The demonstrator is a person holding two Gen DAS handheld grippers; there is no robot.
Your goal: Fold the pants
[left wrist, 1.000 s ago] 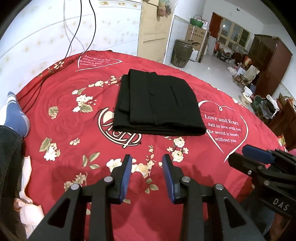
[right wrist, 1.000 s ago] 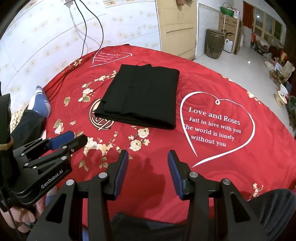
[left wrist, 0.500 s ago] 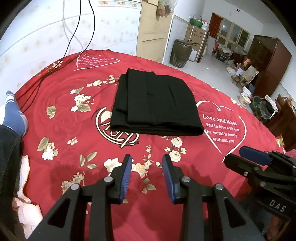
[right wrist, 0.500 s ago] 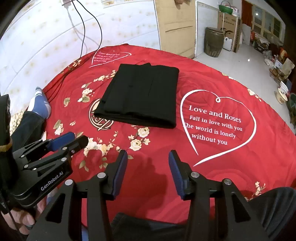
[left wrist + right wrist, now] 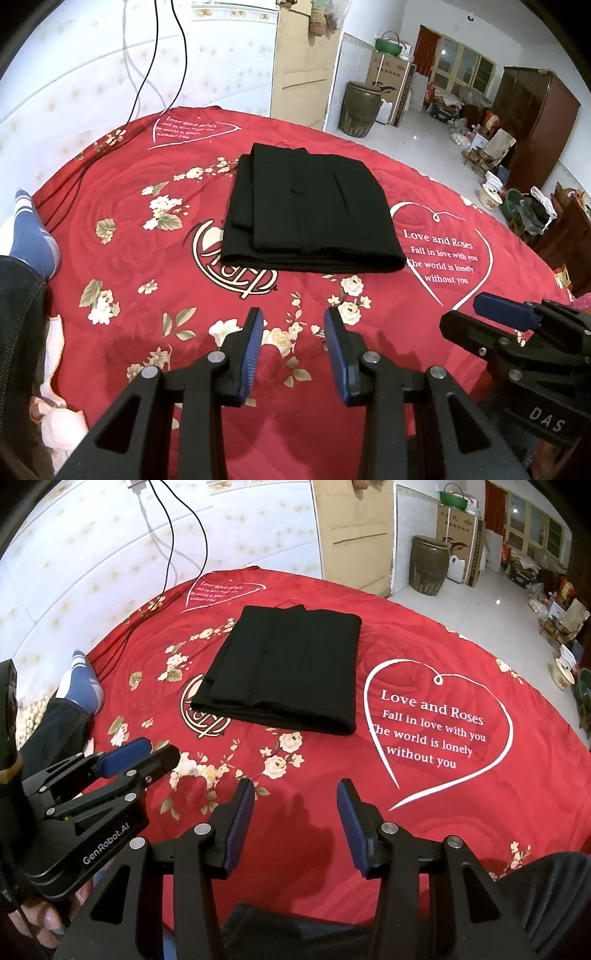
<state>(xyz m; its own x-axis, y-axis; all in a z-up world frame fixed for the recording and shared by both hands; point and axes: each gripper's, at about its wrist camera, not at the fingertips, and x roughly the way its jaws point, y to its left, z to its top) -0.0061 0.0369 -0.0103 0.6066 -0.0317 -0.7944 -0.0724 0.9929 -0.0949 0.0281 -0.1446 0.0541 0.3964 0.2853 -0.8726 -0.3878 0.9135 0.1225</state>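
Black pants [image 5: 310, 214] lie folded into a thick, neat rectangle on a red bedspread [image 5: 155, 291] printed with cream flowers and white hearts holding the words "Love and Roses". The bundle rests near the middle of the spread, its near edge just beyond a round emblem [image 5: 236, 258], with stacked layers showing along its left side. Both tools hang above the near part of the spread, well apart from the garment. The left gripper [image 5: 293, 349] has its blue-padded jaws parted with nothing between them, only floral fabric showing in the gap. The right gripper [image 5: 295, 821] likewise stands with jaws apart and empty, over plain red cloth. Each tool appears in the other's view: the right one at the right edge of the left wrist view, the left one at the lower left of the right wrist view. A foot in a blue sock [image 5: 31, 229] rests at the left border of the spread, and black cables [image 5: 159, 62] run down the pale wall behind.
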